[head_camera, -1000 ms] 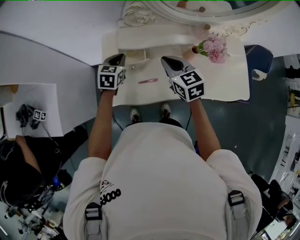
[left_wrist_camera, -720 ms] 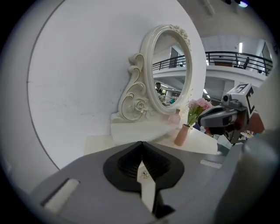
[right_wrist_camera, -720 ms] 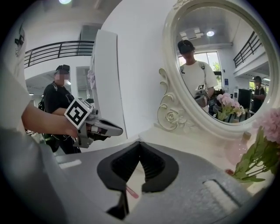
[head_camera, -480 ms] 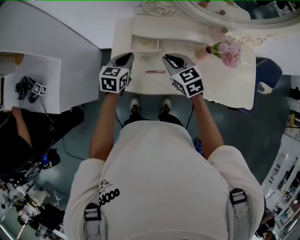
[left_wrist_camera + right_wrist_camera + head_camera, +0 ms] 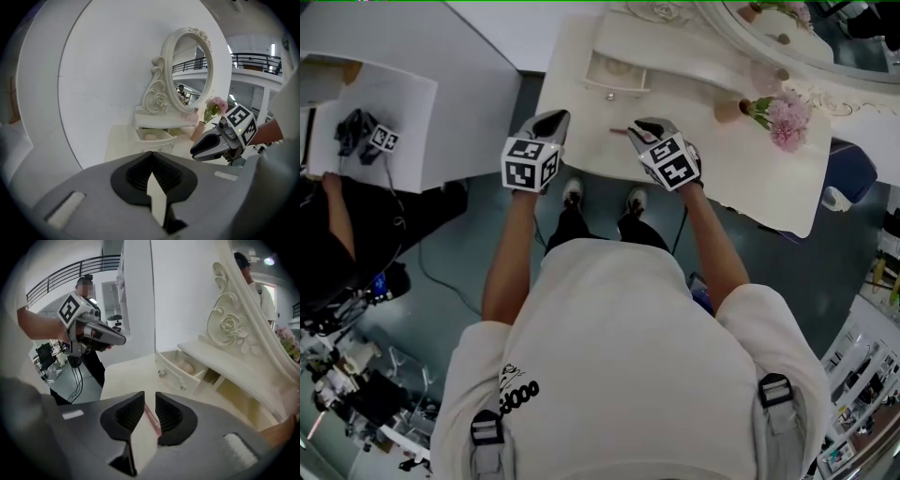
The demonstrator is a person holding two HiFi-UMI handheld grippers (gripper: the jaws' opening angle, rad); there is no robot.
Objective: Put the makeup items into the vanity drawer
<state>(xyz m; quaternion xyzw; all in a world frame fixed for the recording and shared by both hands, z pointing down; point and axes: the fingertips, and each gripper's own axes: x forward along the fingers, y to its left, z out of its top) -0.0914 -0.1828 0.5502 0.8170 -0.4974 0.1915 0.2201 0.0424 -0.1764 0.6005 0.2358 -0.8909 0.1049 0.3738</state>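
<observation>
A thin pink makeup stick [image 5: 619, 131] lies on the cream vanity top [image 5: 581, 141], in front of the small open drawer [image 5: 615, 75]. My right gripper [image 5: 640, 126] is down over the stick's right end. Its jaws are opening, and the stick [image 5: 153, 420] lies in the gap beside one pad, which does not press on it. My left gripper [image 5: 554, 120] hovers shut and empty at the table's front left. In the right gripper view the drawer [image 5: 180, 369] holds a pale round item [image 5: 187, 365].
A vase of pink flowers [image 5: 783, 117] stands on the table's right side and an ornate oval mirror [image 5: 769, 28] at the back. A person sits at a white side table [image 5: 403, 103] on the left, where another gripper [image 5: 361, 131] lies.
My right gripper has moved left onto the pink stick's end. The left gripper stays beside it. The head view has swung, so the vanity sits higher and further right.
</observation>
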